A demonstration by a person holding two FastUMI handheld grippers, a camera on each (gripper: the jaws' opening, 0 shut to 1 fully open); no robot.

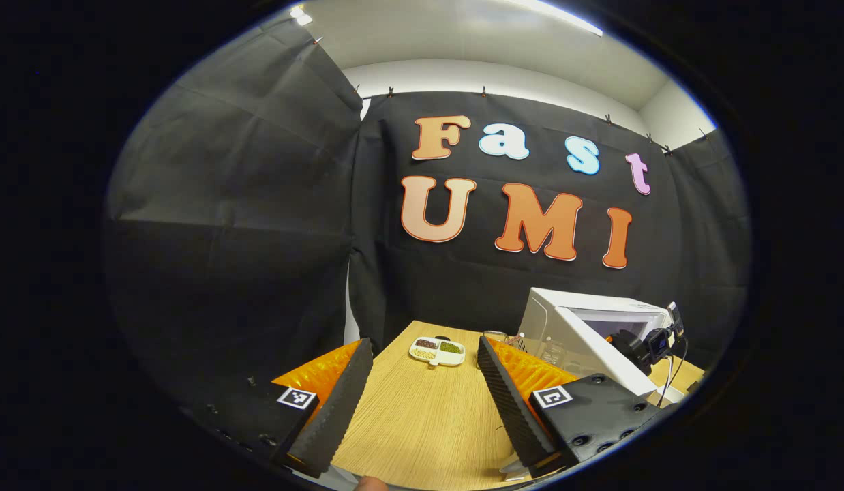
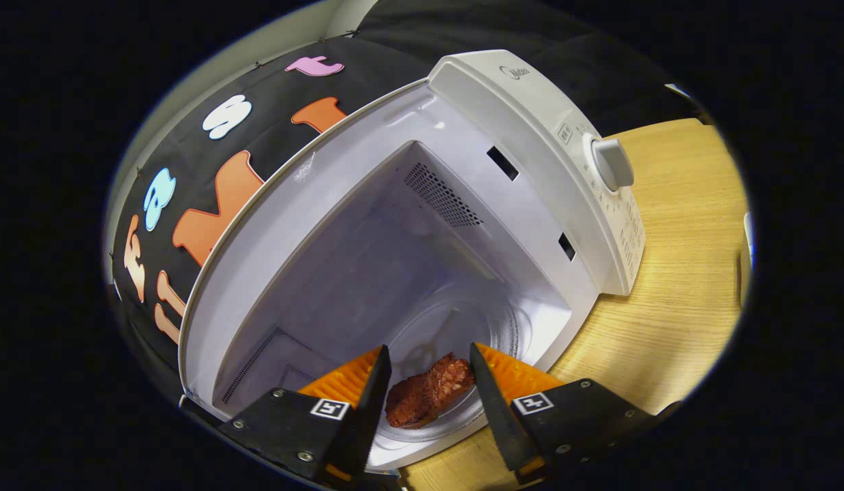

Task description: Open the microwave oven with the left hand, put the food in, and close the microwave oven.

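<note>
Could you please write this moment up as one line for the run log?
microwave: door open | meat: on turntable, between right gripper fingers, apparently released | left gripper: open, over table | next: close door

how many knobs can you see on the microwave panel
1: a round white knob near the top of the microwave's control panel, in the right gripper view. The rest of the panel is too small to tell.

One microwave [image 2: 531, 170], at two o'clock in the right gripper view, with one dial [image 2: 611, 164]. One piece of meat [image 2: 429, 392] at six o'clock on one glass turntable [image 2: 490, 327]. One divided dish [image 1: 437, 351] at six o'clock in the left gripper view. One wooden table [image 1: 422, 416].
</note>
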